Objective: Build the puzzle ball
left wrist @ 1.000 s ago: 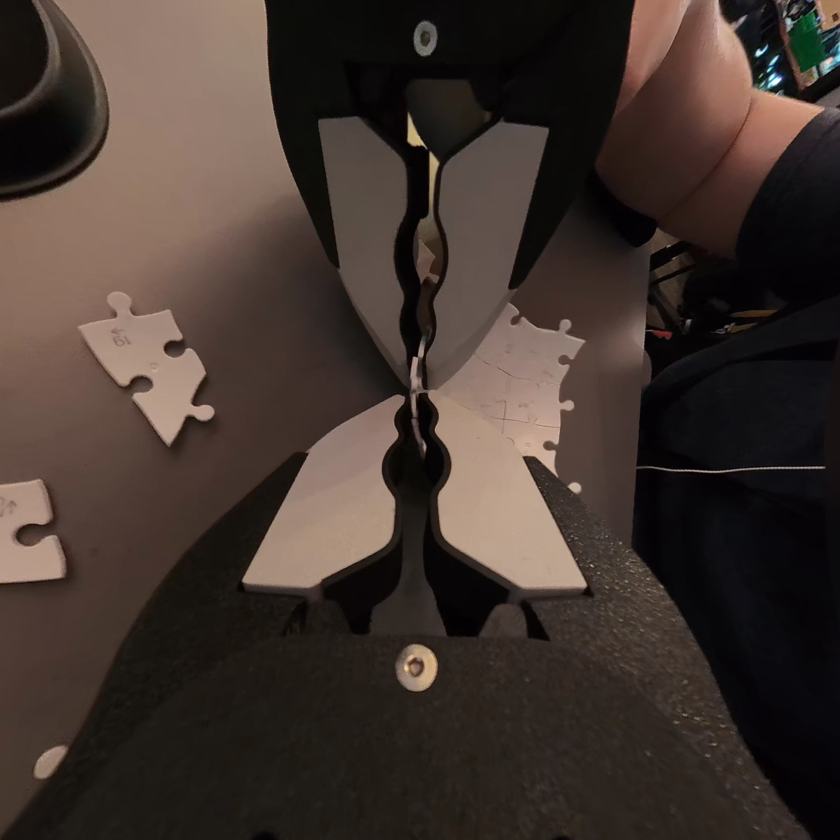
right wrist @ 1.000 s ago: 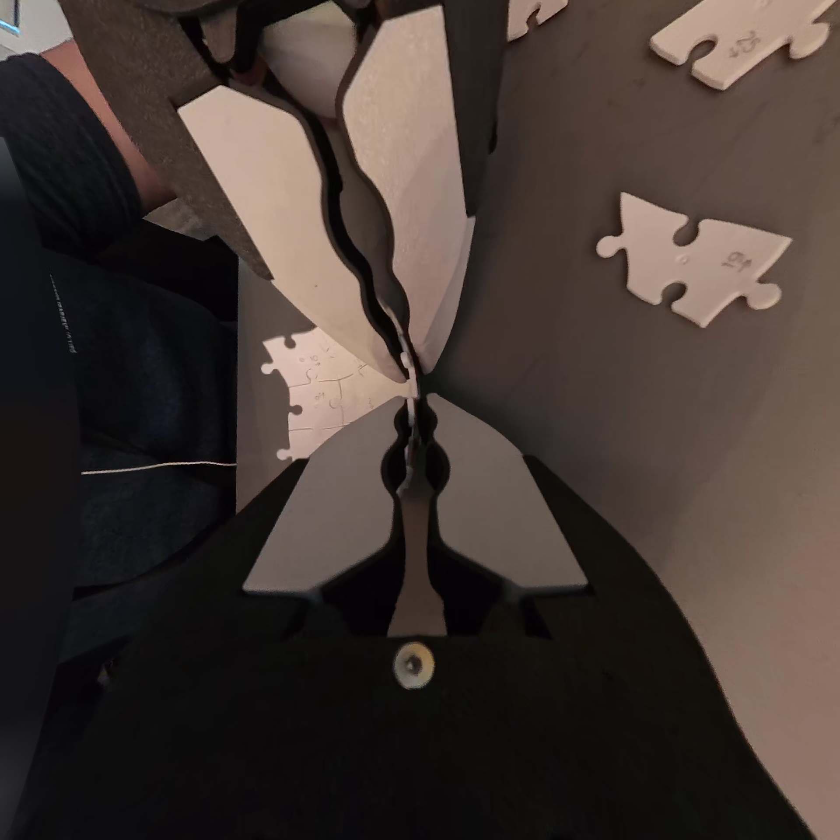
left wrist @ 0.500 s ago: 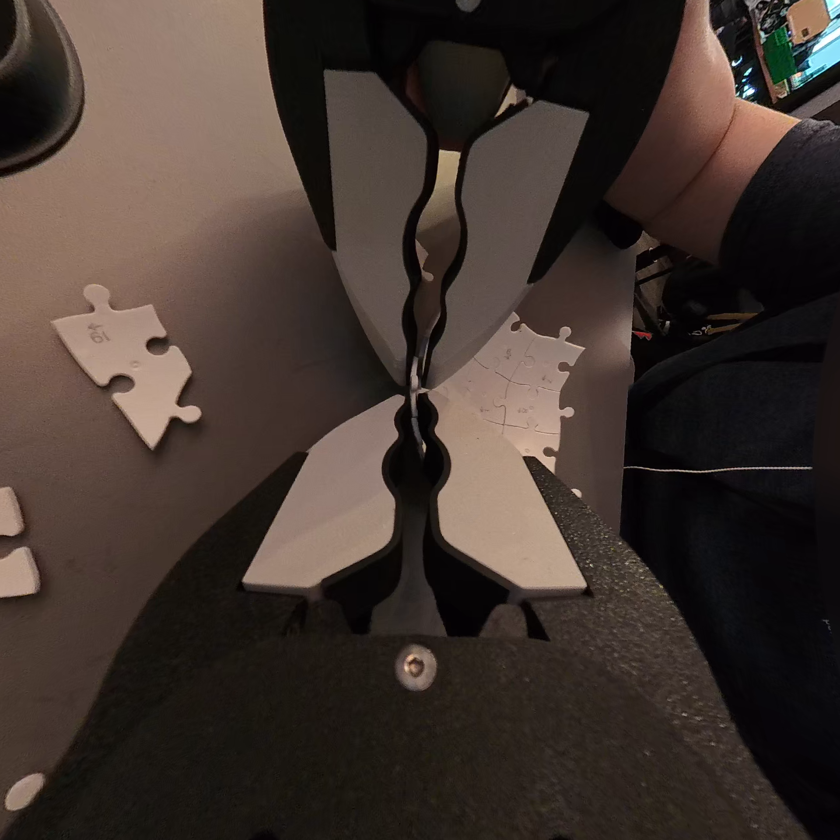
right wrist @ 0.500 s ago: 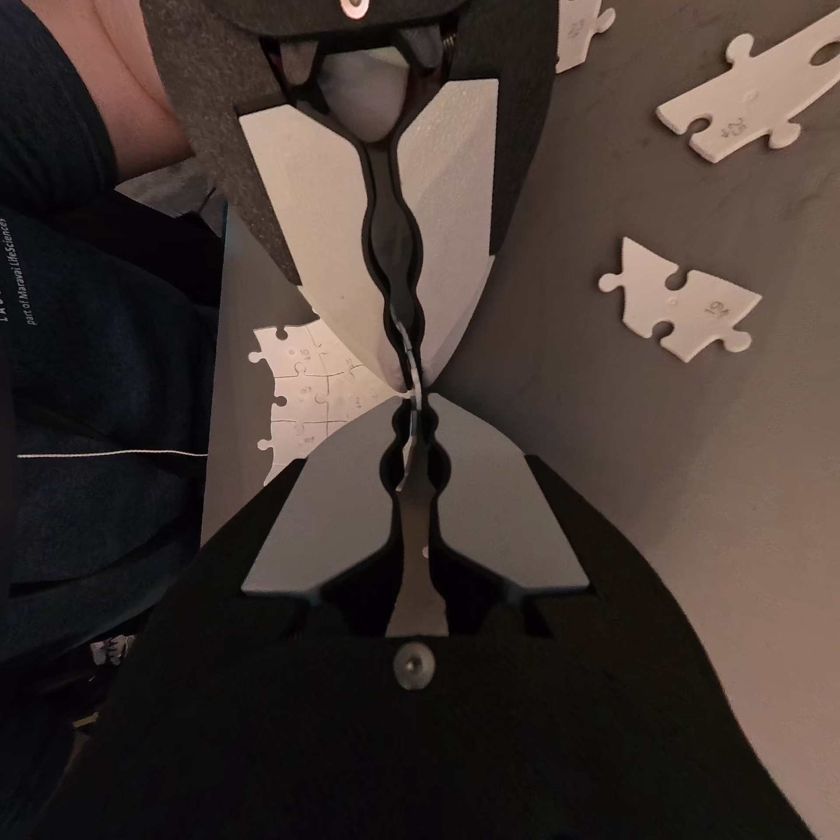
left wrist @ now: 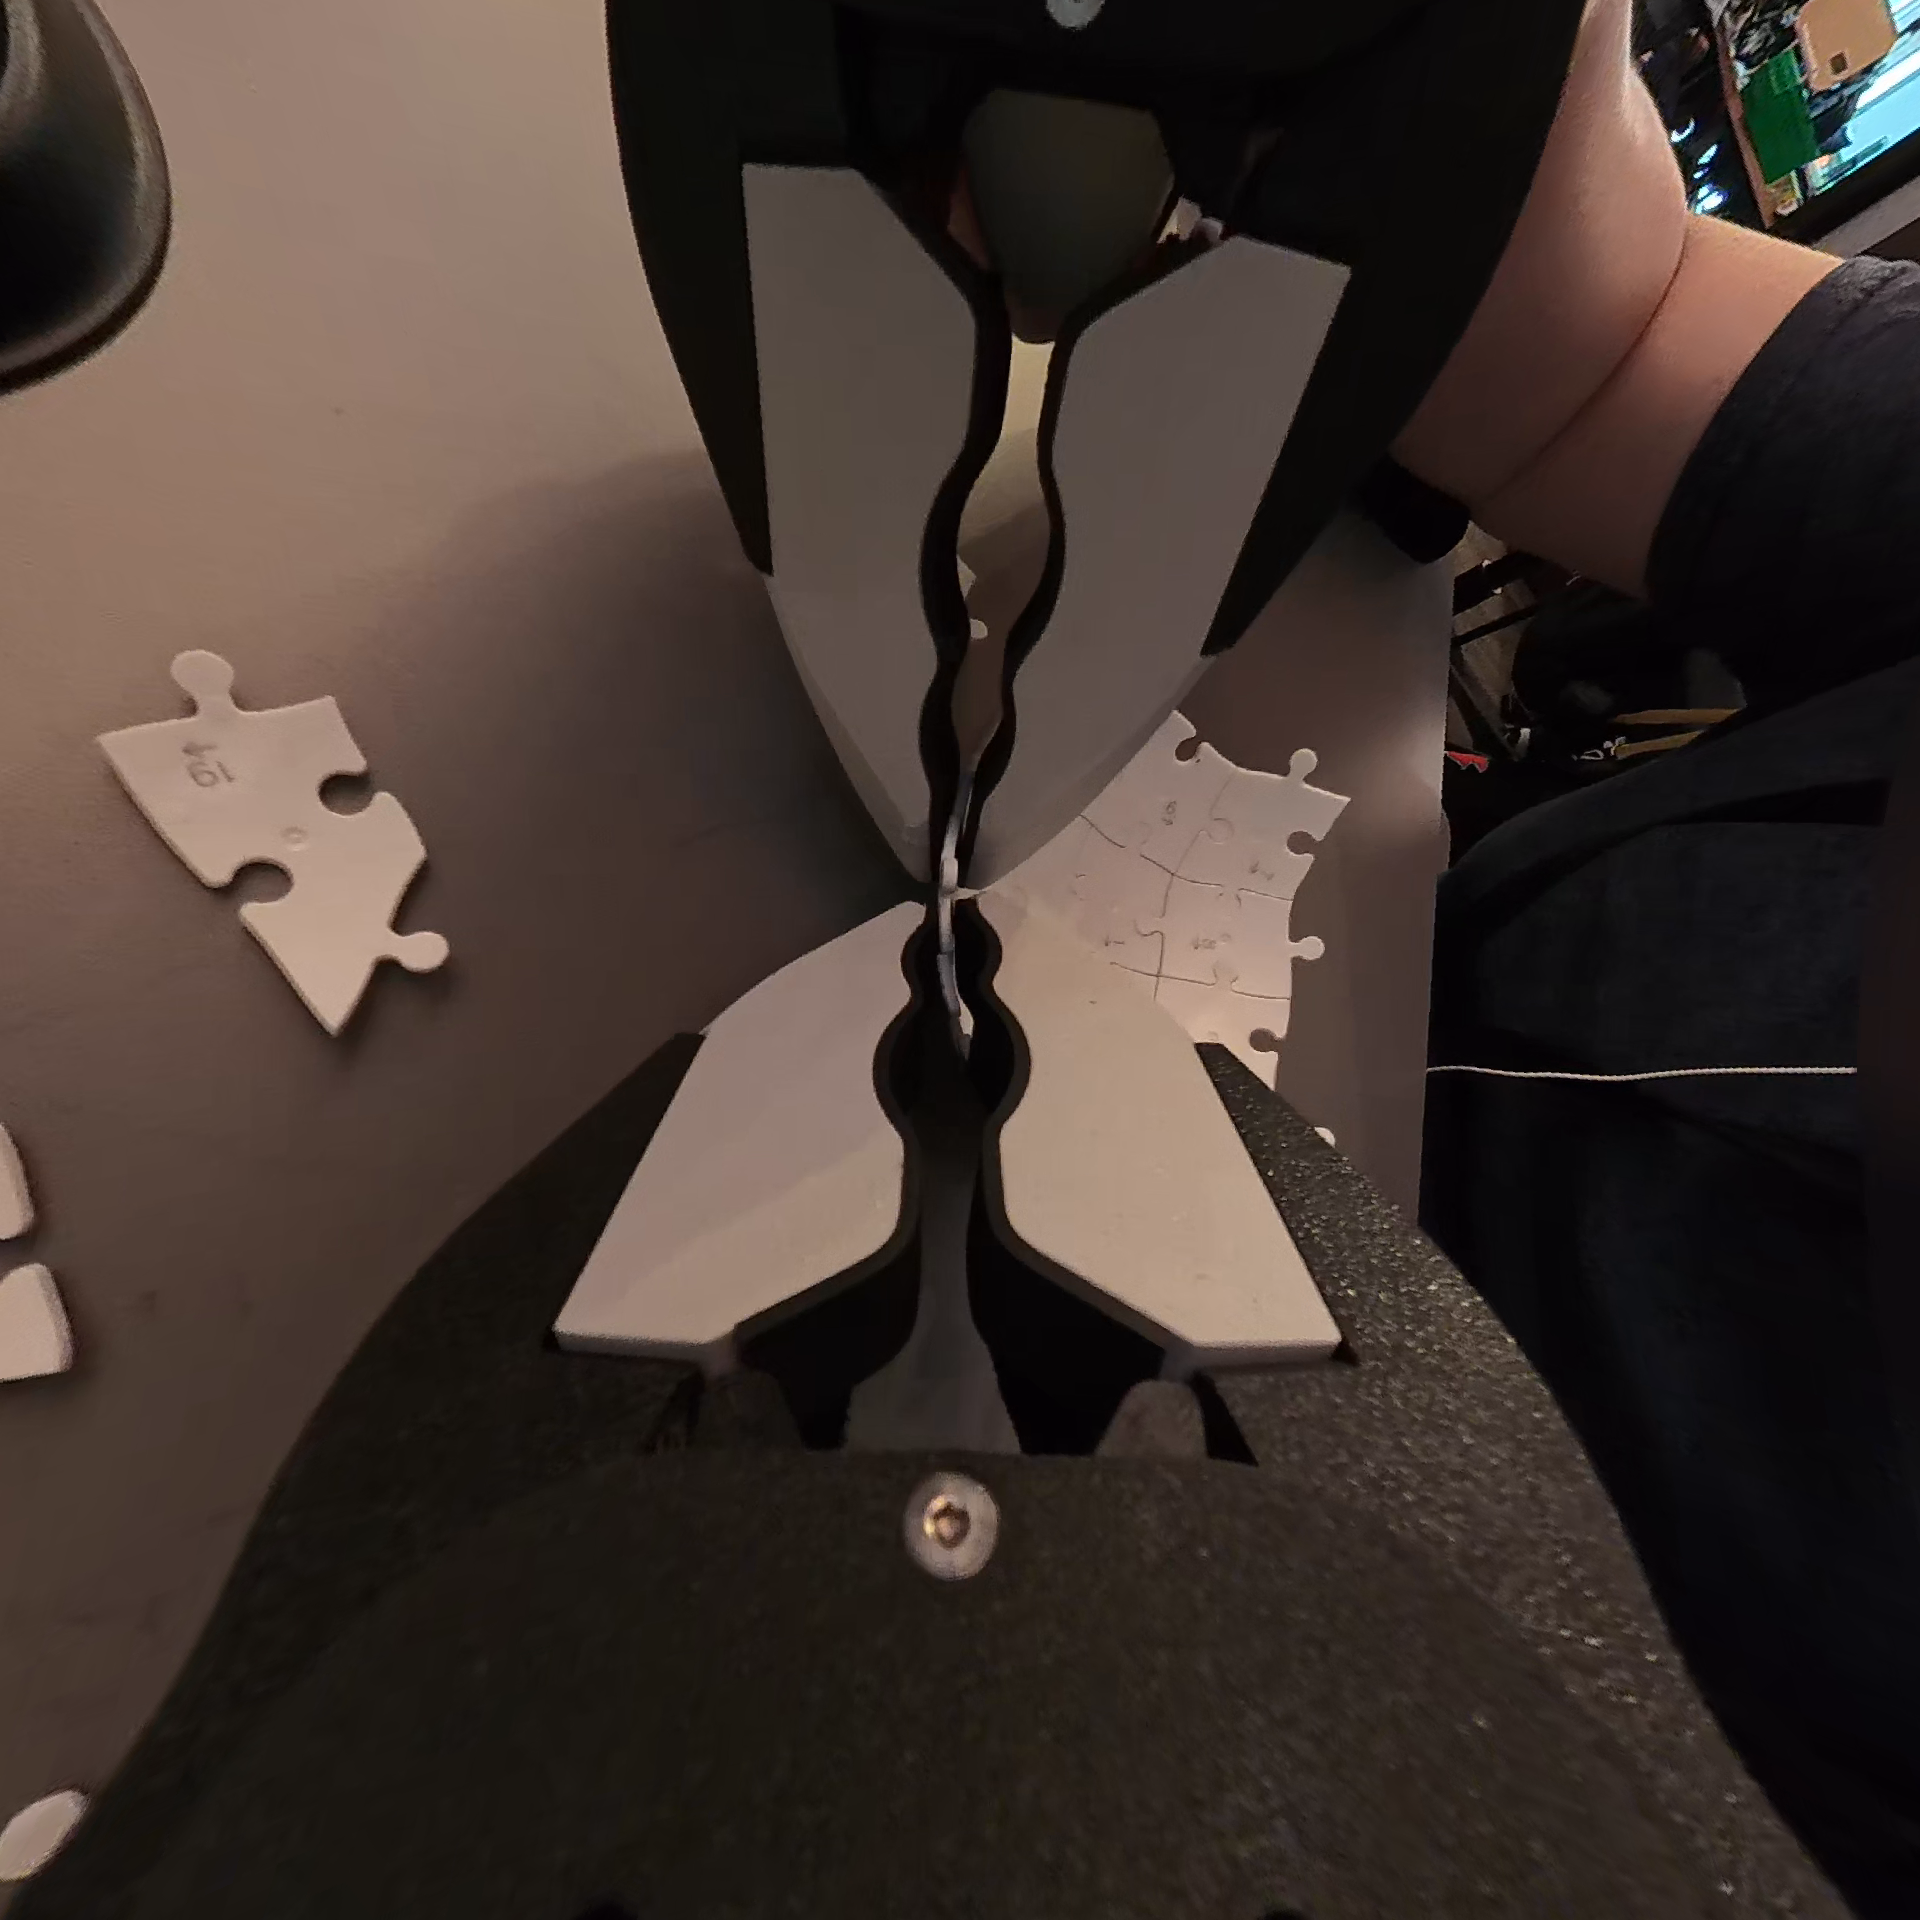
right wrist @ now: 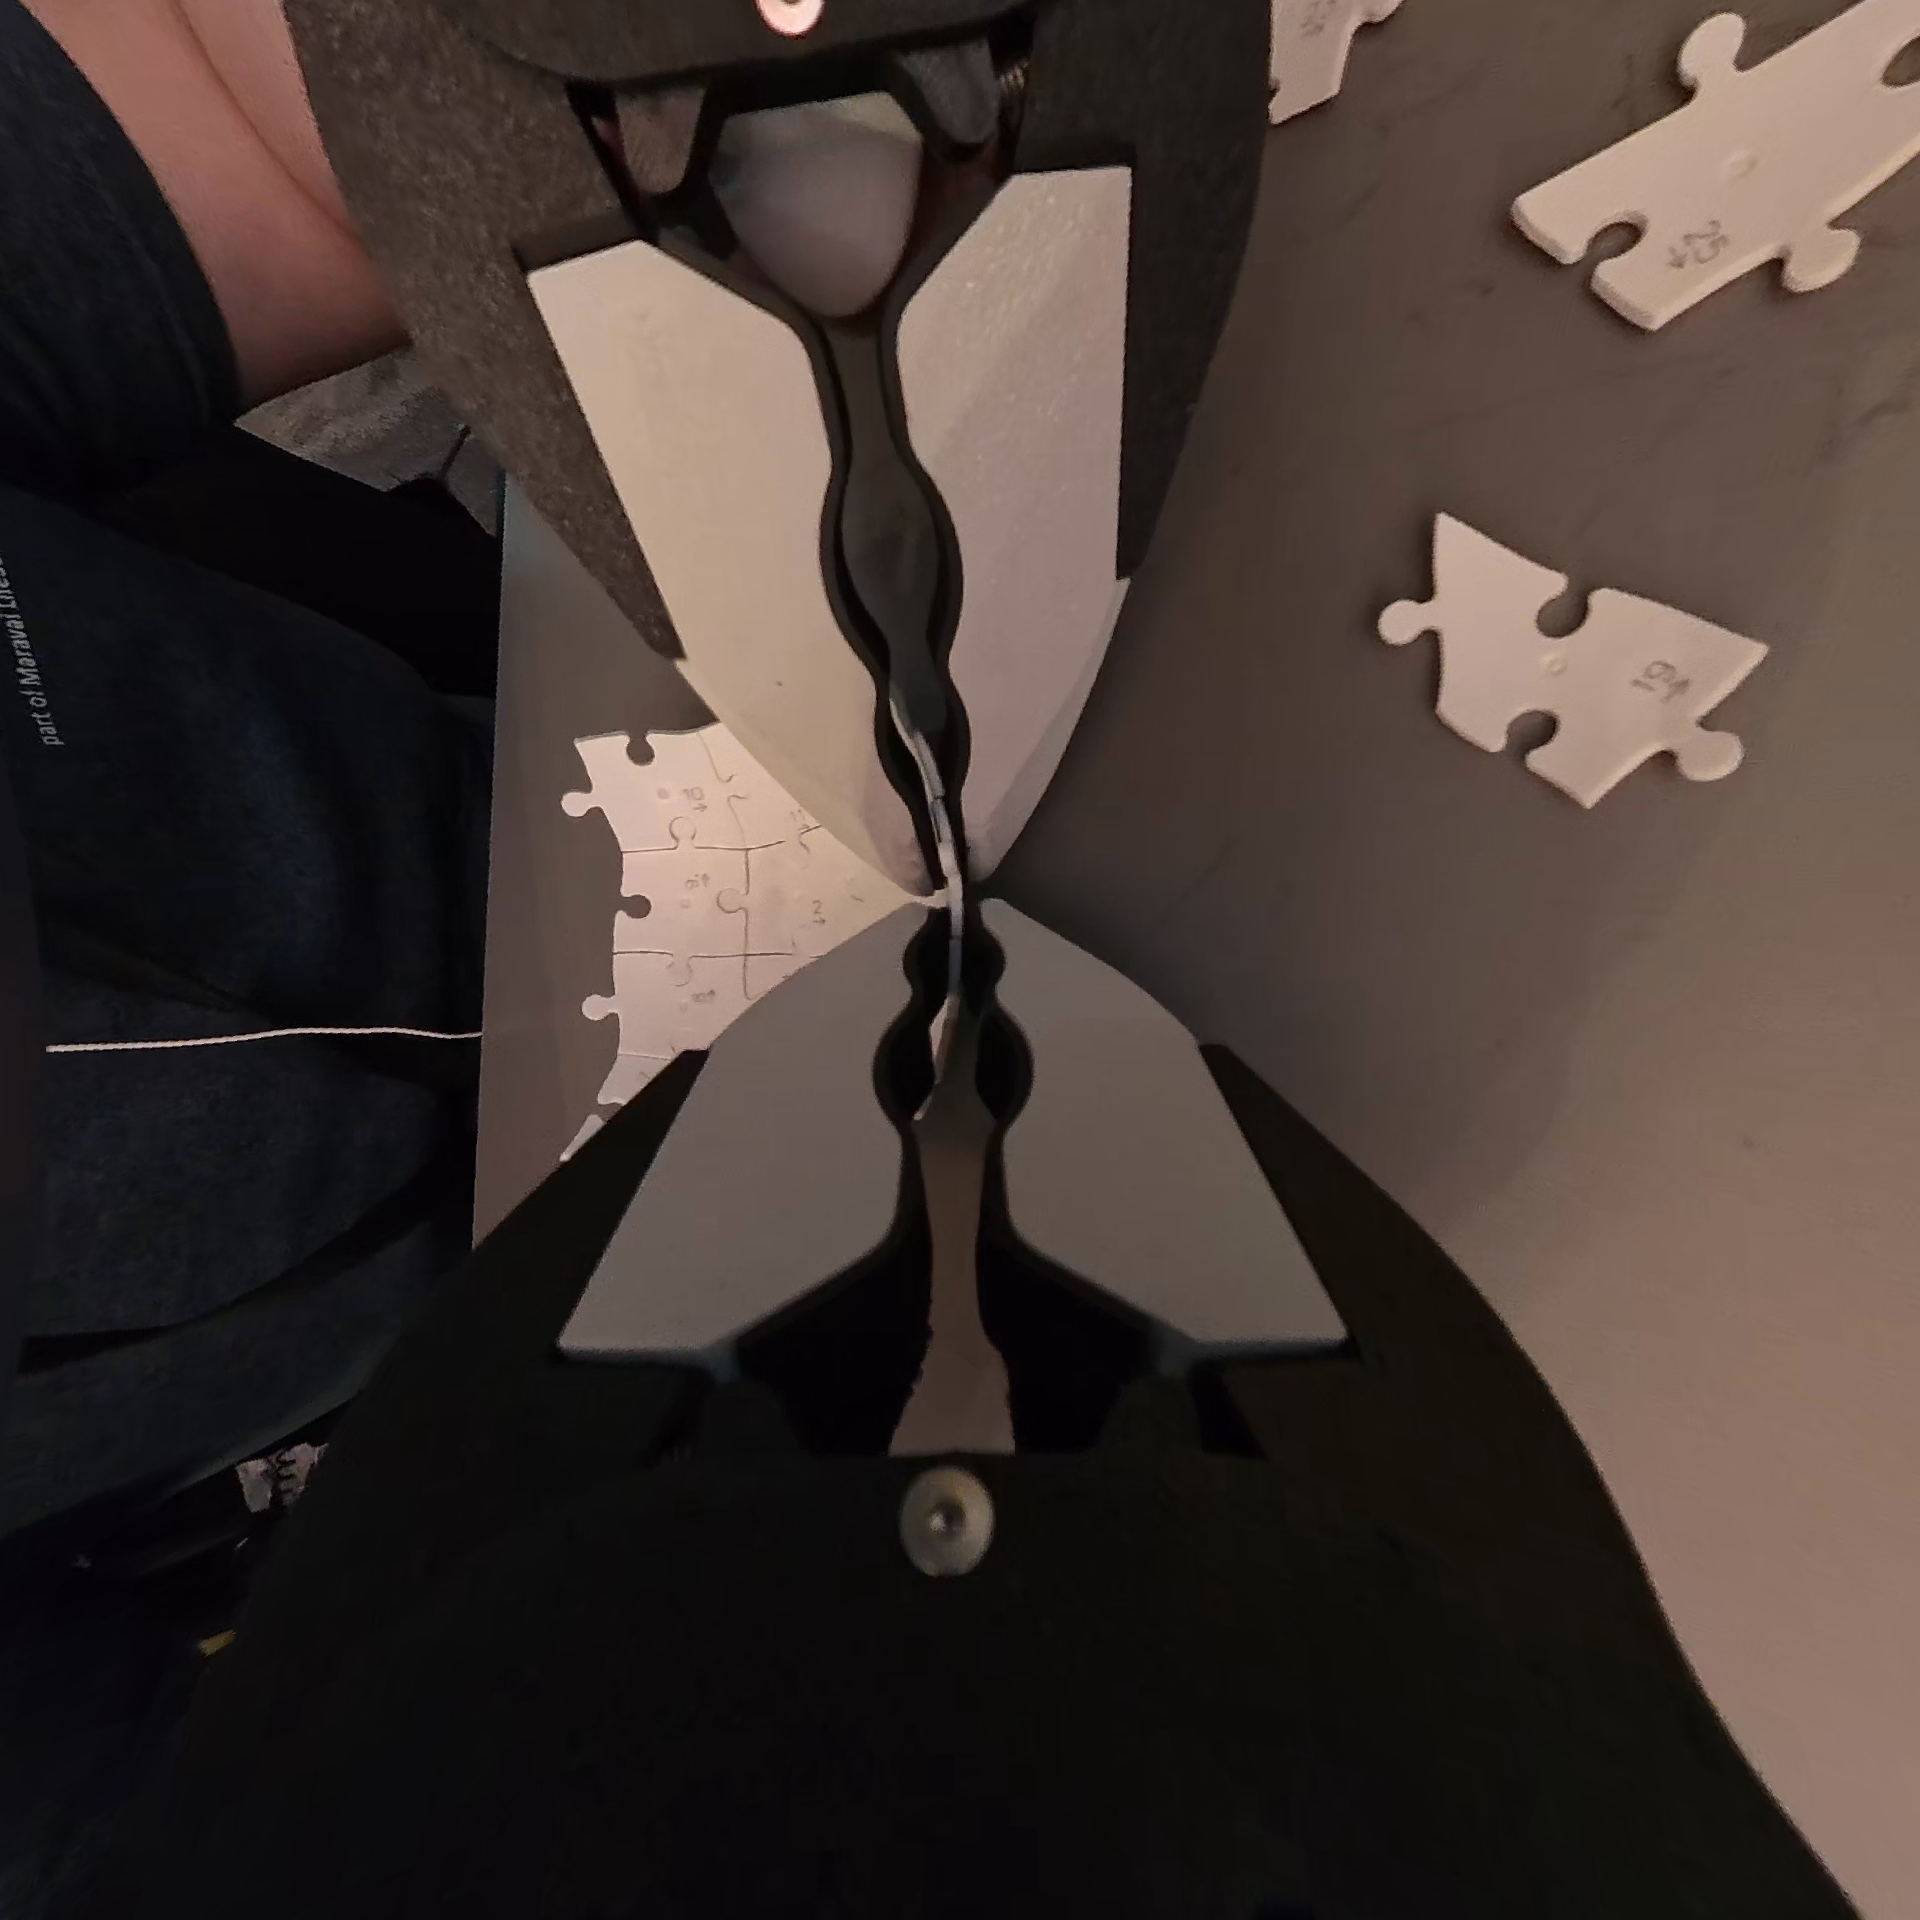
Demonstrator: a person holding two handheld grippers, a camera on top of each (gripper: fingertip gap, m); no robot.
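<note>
My two grippers meet tip to tip above the grey table. In the left wrist view my left gripper (left wrist: 951, 920) is shut on a thin white puzzle piece (left wrist: 948, 971) seen edge-on. My right gripper (left wrist: 954, 868) points at it from above, shut on a second edge-on piece (left wrist: 962, 816). In the right wrist view my right gripper (right wrist: 951, 920) holds its piece (right wrist: 954, 977), and my left gripper (right wrist: 940, 868) holds the other piece (right wrist: 928, 764). The two pieces touch at the tips; I cannot tell whether they interlock. A joined section of several pieces (left wrist: 1216, 894) (right wrist: 686, 894) lies on the table below.
A loose white piece (left wrist: 281, 831) (right wrist: 1590, 686) lies on the grey table (left wrist: 520, 468). Another piece (right wrist: 1714, 218) lies farther off, and partial pieces (left wrist: 21, 1320) sit at the left edge. A black object (left wrist: 62, 177) is at top left. The person's forearm (left wrist: 1558, 312) and dark clothing border the table edge. Less than 4 cm separates the two grippers' tips.
The two grippers have stayed tip to tip with the pieces between them. The facing gripper has turned from a tilt to straight in line and looms larger. Both views have shifted slightly over the table.
</note>
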